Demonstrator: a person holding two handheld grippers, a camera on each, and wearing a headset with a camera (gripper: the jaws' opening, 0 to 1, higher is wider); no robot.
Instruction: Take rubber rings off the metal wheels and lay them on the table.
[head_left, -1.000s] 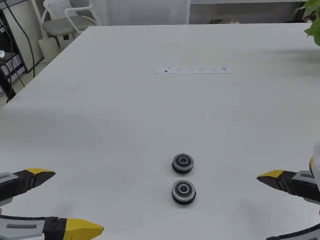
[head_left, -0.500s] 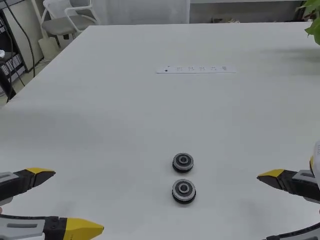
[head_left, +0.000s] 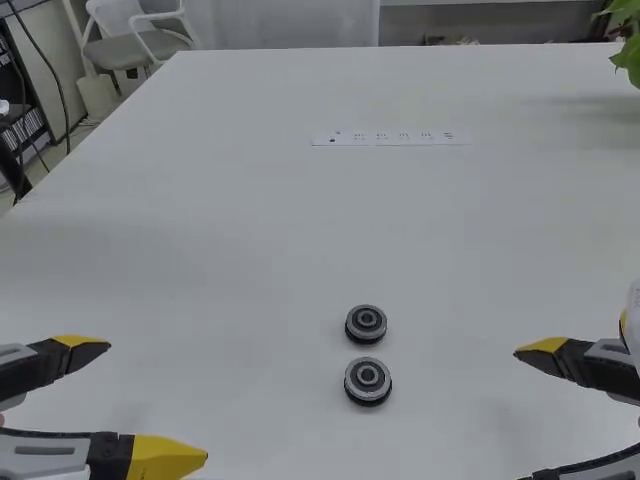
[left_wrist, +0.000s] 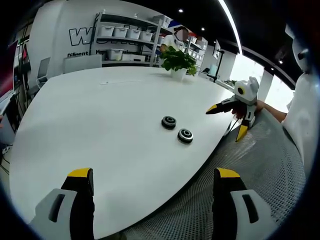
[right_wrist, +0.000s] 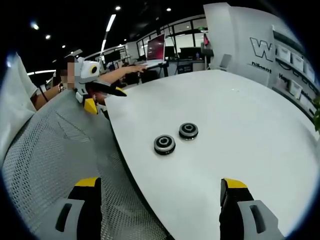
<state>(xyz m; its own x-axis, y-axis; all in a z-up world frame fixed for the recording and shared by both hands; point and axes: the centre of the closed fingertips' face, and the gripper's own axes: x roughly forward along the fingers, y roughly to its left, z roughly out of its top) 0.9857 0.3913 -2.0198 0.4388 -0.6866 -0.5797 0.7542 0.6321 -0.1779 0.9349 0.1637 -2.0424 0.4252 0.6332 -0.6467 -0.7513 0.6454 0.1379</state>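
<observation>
- Two metal wheels lie on the desk (head_left: 300, 220) close to its near edge: near wheel (head_left: 367, 383) and far wheel (head_left: 366, 325), one behind the other, just apart.
- Both wheels sit between the tools and well apart from each.
- The rubber rings (right_wrist: 156, 145) show as dark outer bands, seated on the wheels; finer detail is too small to tell.
- The right tool's lower jaw is cut off at the frame edge in the head view.
- Left tool (head_left: 145, 401): jaws wide apart, holding and touching nothing, at the near left edge.
- Right tool (right_wrist: 160, 183): jaws wide apart, holding nothing, at the near right edge.
</observation>
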